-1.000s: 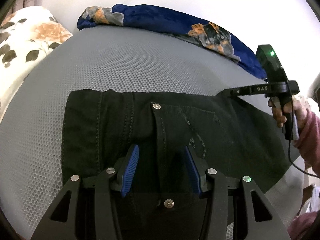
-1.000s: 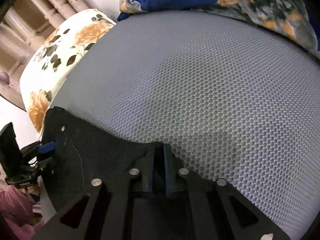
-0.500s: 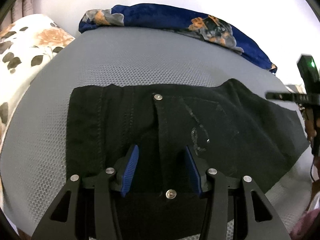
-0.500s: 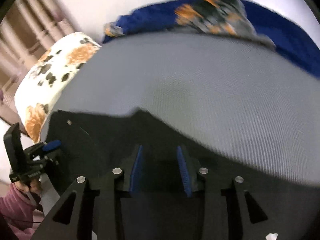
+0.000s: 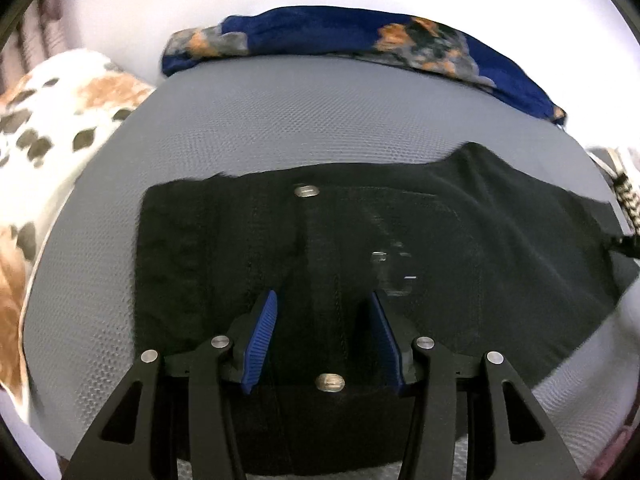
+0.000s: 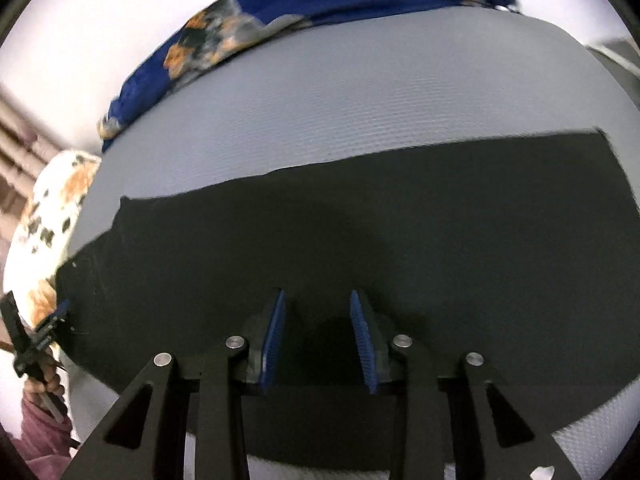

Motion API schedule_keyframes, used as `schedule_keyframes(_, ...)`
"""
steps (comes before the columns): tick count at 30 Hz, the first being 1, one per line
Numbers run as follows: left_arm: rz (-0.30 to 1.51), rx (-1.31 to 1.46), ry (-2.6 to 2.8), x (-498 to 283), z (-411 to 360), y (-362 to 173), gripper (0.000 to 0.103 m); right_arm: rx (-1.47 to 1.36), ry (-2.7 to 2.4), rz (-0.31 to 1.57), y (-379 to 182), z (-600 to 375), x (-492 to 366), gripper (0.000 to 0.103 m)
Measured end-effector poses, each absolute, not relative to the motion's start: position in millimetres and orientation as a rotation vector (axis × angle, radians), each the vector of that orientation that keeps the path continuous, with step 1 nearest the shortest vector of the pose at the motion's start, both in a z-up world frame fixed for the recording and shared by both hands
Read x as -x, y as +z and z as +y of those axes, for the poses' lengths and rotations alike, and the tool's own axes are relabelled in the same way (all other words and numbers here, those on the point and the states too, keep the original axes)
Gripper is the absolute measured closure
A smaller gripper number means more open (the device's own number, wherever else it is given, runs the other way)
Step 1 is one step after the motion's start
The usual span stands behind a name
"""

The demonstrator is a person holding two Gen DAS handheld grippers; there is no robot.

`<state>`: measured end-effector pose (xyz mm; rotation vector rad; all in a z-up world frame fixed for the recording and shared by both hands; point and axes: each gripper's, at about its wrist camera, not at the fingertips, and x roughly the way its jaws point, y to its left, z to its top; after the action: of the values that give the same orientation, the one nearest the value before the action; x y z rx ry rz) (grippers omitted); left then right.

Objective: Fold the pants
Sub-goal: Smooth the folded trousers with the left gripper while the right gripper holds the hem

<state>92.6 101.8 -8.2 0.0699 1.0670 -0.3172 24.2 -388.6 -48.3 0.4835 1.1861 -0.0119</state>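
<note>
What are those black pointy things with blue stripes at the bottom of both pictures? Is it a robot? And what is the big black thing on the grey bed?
It is no robot. A person holds two grabbing tools, one in each hand, and each tool has a small camera looking along its two fingers. One picture comes from the left gripper, the other from the right gripper. The blue stripes are rubbery pads for pinching.

The big black thing is a pair of black pants spread on a grey mat, waiting to be folded. Behind it lie a blue flowered cloth and a white flowered pillow.

Both tools are open just above the pants, holding nothing. The right one's jaws have just opened.
</note>
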Motion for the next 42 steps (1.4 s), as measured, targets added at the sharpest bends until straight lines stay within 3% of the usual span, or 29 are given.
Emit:
schedule_keyframes(13, 1.050, -0.147, -0.613, -94.6, -34.1, 19.5, 0.053, -0.833, -0.180, 1.063, -33.8, -603.9, 51.1, 0.069)
schedule_keyframes(23, 1.140, -0.197, -0.714, -85.9, -111.9, -1.2, 0.053, -0.964, -0.113, 1.078, -66.1, -658.5, 71.2, 0.069)
schedule_keyframes(29, 1.170, -0.234, -0.740, -81.3, -136.5, -10.7, 0.053, -0.972, -0.028, 1.084, -81.2, -654.2, 65.5, 0.082)
schedule_keyframes(31, 1.178, -0.252, -0.749, -79.8, -142.7, -15.3, 0.053, -0.987, -0.010, 1.076, -86.0, -652.4, 61.4, 0.092)
schedule_keyframes(42, 1.093, -0.323, -0.697, -74.7, -157.8, -28.3, 0.048, -0.944, -0.035, 1.033, -83.7, -637.7, 52.1, 0.096)
